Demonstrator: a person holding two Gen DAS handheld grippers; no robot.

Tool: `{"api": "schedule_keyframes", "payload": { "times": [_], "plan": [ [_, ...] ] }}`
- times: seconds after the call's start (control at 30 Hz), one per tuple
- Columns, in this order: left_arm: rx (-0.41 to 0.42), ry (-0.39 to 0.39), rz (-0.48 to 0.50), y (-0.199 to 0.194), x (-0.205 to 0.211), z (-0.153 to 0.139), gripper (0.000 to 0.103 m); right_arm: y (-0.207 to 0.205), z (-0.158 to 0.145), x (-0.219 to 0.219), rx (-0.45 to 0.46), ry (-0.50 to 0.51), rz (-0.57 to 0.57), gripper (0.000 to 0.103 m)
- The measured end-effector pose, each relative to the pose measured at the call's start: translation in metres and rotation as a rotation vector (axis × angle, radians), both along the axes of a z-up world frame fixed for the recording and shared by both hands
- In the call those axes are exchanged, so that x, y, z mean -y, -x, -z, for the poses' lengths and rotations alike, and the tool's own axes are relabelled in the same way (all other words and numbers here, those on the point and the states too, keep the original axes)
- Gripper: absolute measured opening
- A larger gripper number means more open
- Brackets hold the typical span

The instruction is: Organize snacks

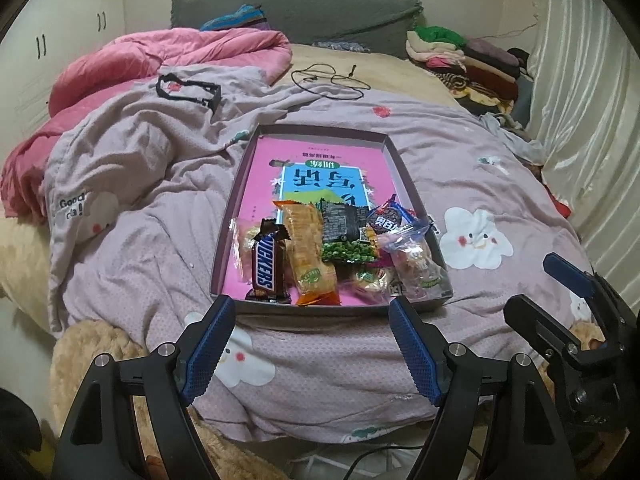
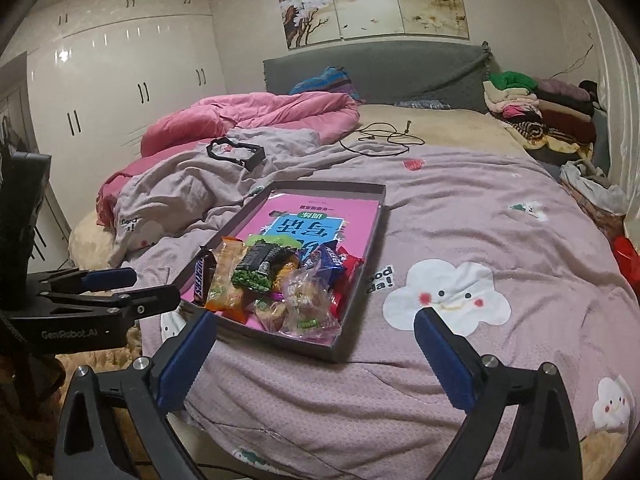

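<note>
A shallow grey box with a pink floor [image 1: 394,160] [image 2: 362,284] lies on the bed. Several snacks are piled at its near end: a Snickers bar [image 1: 267,262] [image 2: 199,276], an orange wafer pack [image 1: 310,250] [image 2: 226,276], a bag of green peas [image 1: 349,240] [image 2: 256,268], a blue cookie pack [image 1: 390,220] [image 2: 326,260] and clear bags of sweets [image 1: 416,266] [image 2: 306,304]. My left gripper [image 1: 312,350] hovers just short of the box's near wall, open and empty. My right gripper [image 2: 316,360] stands open and empty to the right of the box's near corner.
The lilac blanket with cloud prints [image 2: 446,300] covers the bed. A pink quilt [image 1: 168,56], a black plastic frame [image 1: 188,92], a black cable [image 1: 332,80] and a pile of folded clothes [image 1: 460,60] lie further back. White curtains [image 1: 580,100] hang at the right.
</note>
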State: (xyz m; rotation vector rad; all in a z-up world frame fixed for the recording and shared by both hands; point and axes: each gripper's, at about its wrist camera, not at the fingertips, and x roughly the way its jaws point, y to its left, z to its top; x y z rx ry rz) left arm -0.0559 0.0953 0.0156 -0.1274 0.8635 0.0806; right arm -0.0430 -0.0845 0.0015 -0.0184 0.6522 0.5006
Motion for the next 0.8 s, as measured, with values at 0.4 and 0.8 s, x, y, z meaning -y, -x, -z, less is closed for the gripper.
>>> {"api": "schedule_keyframes", "payload": {
  "times": [0.4,0.8],
  "plan": [
    [0.000,-0.008,0.010,-0.0001,0.0035,-0.0015,0.080,0.0008,0.0022,-0.0031,0.005,0.027,-0.003,0.101],
    [0.001,-0.007,0.013,-0.0016,0.0031,-0.0006,0.080,-0.0002,0.0034,-0.0043,0.004,0.030,-0.004,0.101]
  ]
}}
